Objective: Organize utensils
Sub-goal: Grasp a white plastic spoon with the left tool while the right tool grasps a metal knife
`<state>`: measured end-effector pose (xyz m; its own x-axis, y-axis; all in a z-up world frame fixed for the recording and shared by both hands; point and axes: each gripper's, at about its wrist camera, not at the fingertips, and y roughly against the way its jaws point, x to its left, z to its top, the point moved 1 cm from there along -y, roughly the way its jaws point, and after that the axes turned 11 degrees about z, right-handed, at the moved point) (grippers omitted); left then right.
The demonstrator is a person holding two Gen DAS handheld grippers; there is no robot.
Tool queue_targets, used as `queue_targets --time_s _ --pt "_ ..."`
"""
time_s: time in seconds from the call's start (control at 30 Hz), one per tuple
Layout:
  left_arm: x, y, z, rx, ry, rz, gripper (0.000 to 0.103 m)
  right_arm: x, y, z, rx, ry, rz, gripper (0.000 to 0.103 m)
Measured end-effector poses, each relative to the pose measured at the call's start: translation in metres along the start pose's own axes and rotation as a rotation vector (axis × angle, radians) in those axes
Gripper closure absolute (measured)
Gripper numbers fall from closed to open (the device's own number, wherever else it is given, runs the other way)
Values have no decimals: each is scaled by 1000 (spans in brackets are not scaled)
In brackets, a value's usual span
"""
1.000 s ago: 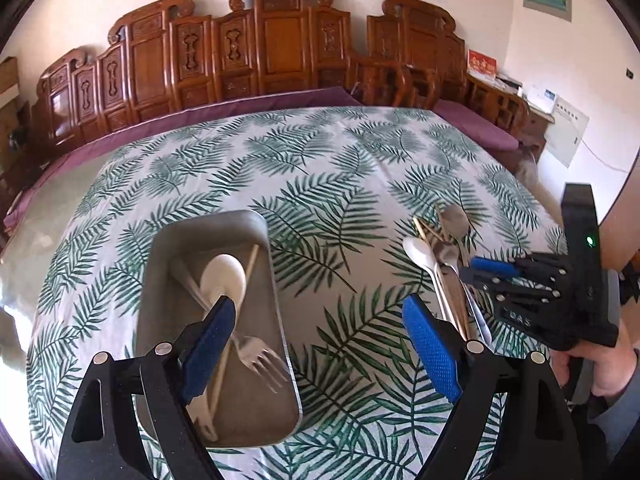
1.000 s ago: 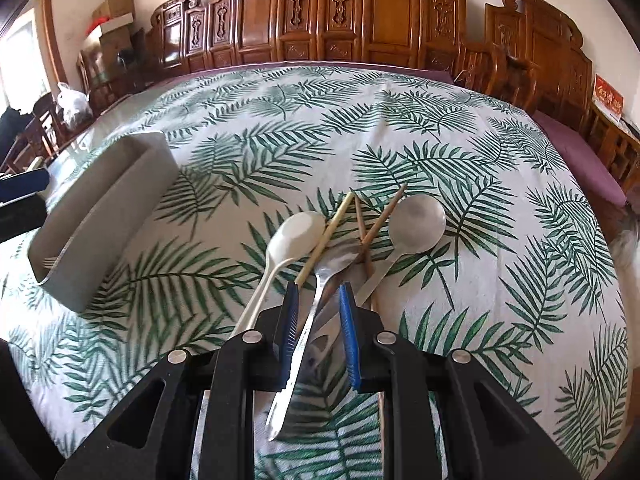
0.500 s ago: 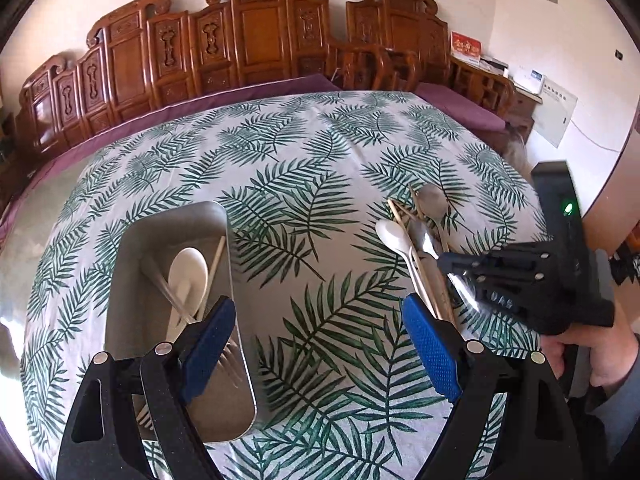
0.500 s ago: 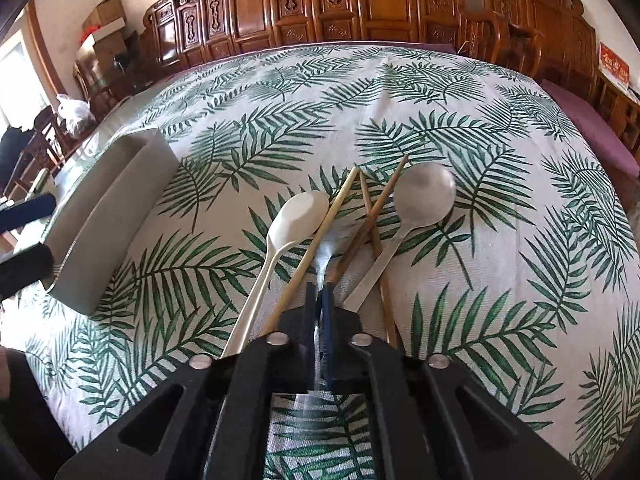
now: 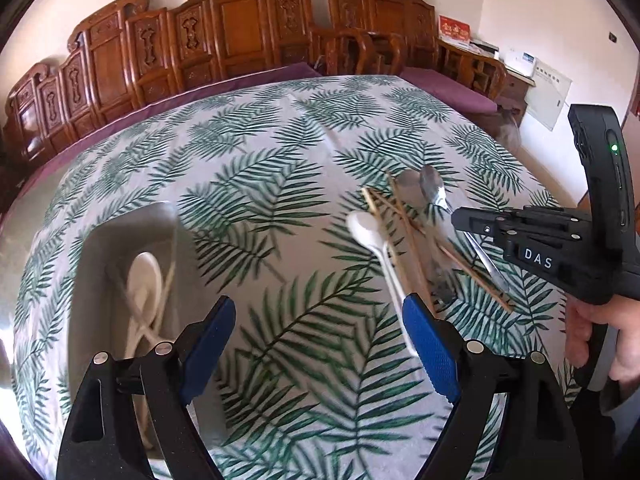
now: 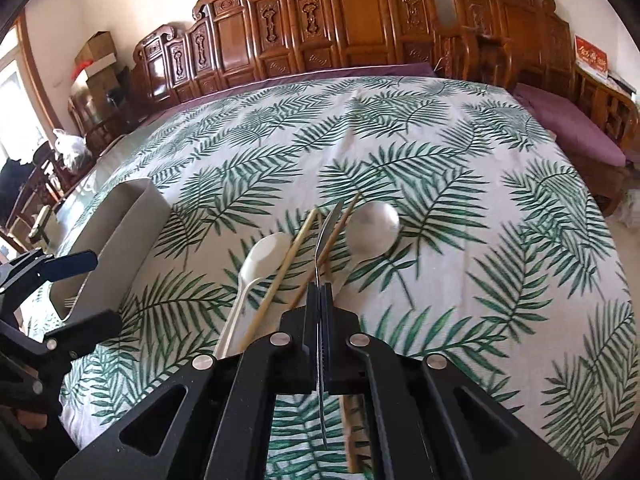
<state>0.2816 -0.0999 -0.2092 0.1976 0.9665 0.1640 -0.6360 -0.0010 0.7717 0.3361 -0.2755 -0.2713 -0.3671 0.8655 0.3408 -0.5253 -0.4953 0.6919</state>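
Observation:
My right gripper [image 6: 318, 294] is shut on a metal spoon [image 6: 326, 232], seen edge-on, its handle running back between the pads. In the left wrist view that spoon [image 5: 434, 188] hangs tilted from the right gripper [image 5: 456, 216] above the pile. On the cloth below lie a white spoon [image 6: 264, 256], a pale round spoon [image 6: 374, 228] and wooden chopsticks [image 6: 292, 256]. My left gripper [image 5: 318, 308] hovers open and empty over the cloth between the grey tray [image 5: 160, 216] and the white spoon [image 5: 366, 230]. The tray holds a white spoon [image 5: 144, 280] and other utensils.
The round table wears a palm-leaf cloth [image 5: 280, 152]. Carved wooden chairs [image 5: 240, 32] ring its far side. A person's hand [image 5: 600, 332] holds the right gripper at the right edge. The left gripper [image 6: 86, 292] stands beside the tray [image 6: 120, 220].
The right gripper shut on the metal spoon and raised it off the pile. The left gripper slid right, from over the tray toward the table's middle.

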Motion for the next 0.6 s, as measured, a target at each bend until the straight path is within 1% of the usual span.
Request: queue_targets --time_s 0.03,0.07,0.1,0.17,0.23,0.37,0.43,0.5,0.6 --pt "-5 -3 1 0 -9 -3 21 -1 -1 0 2 1 -5 101" --pt "-10 -6 3 0 -18 -6 25 -2 -1 0 4 2 -10 101" --pt "-15 -10 4 5 -27 -11 35 -3 0 0 4 3 -10 101" --pt "-23 -18 5 24 -33 -26 43 -5 1 -1 1 2 -9 101" --pt "-30 -27 8 36 -31 -45 47 -7 3 0 -7 -4 -7 101" --pt "-42 -47 13 80 -20 -82 59 -10 9 0 -22 -15 2 101" --pt "-46 -57 15 94 -14 -78 60 -11 10 -1 -24 -16 5 101" --pt "-50 -66 16 111 -14 -74 67 -12 10 0 -24 -19 7 101" --pt "-54 -74 16 126 -5 -85 71 -12 9 0 -25 -25 13 101"
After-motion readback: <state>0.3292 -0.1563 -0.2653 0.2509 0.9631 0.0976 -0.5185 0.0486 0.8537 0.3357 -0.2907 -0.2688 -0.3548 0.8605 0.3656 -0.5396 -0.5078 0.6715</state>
